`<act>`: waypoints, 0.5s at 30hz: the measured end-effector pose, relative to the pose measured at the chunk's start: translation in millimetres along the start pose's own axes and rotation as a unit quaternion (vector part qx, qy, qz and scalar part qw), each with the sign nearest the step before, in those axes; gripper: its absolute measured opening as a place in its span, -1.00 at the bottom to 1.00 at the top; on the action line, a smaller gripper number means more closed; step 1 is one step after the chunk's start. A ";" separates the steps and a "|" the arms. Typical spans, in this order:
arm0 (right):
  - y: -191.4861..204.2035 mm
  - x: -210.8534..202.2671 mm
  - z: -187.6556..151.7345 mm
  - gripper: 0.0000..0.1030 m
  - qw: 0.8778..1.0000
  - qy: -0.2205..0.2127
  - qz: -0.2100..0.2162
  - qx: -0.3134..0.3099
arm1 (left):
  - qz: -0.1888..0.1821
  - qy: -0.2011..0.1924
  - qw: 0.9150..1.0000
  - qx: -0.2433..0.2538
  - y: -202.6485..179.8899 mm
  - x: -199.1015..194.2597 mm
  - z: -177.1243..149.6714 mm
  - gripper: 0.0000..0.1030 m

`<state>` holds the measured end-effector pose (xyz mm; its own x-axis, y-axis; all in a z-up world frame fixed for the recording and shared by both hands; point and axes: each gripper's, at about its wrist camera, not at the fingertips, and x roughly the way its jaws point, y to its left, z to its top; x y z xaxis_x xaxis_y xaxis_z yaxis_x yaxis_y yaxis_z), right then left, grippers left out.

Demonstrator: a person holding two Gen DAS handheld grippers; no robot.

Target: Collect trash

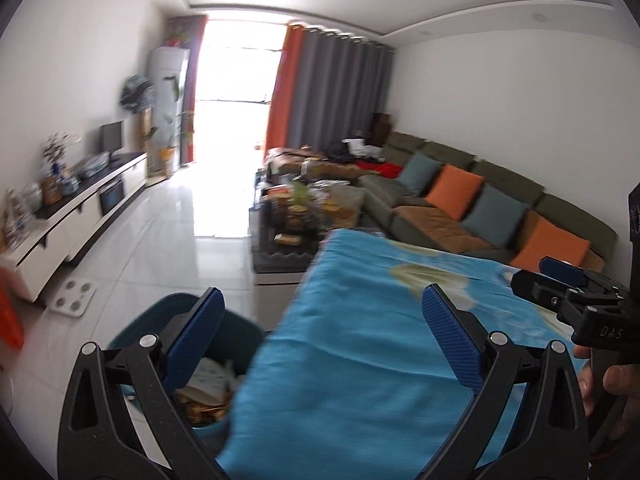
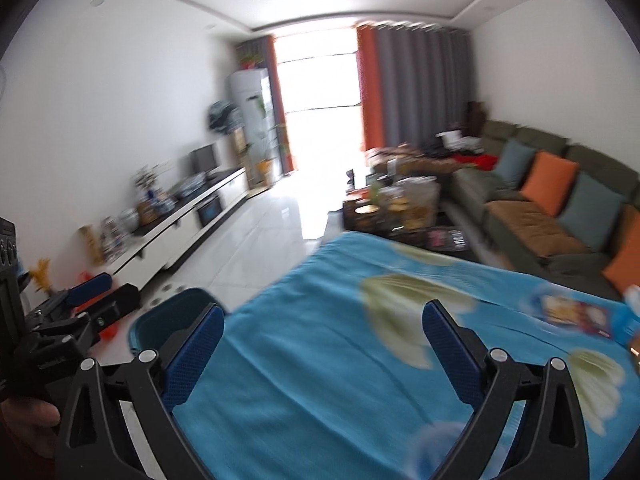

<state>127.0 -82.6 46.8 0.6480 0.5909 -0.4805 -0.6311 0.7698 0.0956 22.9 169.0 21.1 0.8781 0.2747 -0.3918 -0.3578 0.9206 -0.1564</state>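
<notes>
Left wrist view: the left gripper (image 1: 320, 332) has its blue pads spread wide with nothing between them, and it looks out over the left edge of a table (image 1: 360, 380) covered in a turquoise flowered cloth. The teal trash bin (image 1: 240, 344) stands on the floor tight against that left edge, just below and left of the claw, so anything lifted off the table can be let fall straight in; paper and wrappers (image 1: 208, 384) already lie inside it. No loose trash shows on the cloth ahead of this claw. The right gripper (image 1: 576, 300) comes in from the right edge of the view over the table's far right side, with a hand (image 1: 612, 384) on its handle.

Right wrist view: the right gripper (image 2: 320, 340) is likewise spread wide and empty above the cloth. The bin (image 2: 172, 312) peeps out beyond the table's left edge, lower left of the claw, with the left gripper (image 2: 96, 304) beside it. A colourful flat packet (image 2: 576, 312), likely the next trash, lies near the table's right edge, well right of this claw and not between its pads; blur hides what it is
</notes>
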 end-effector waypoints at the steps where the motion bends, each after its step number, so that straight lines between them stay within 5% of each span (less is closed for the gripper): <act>1: -6.4 -9.0 -4.4 0.86 1.000 -0.007 -0.014 0.004 | -0.009 -0.003 1.000 0.004 -10.7 -3.3 -2.2 0.89; 15: -51.4 -124.6 -63.8 0.87 0.975 -0.111 -0.182 0.055 | -0.090 -0.060 0.991 0.076 -109.7 -59.0 -21.5 0.89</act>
<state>51.5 -211.2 46.2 0.9049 0.3010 -0.3009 -0.2993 0.9527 0.0530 3.5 45.8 41.9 0.9585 0.1241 -0.2568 -0.1471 0.9865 -0.0722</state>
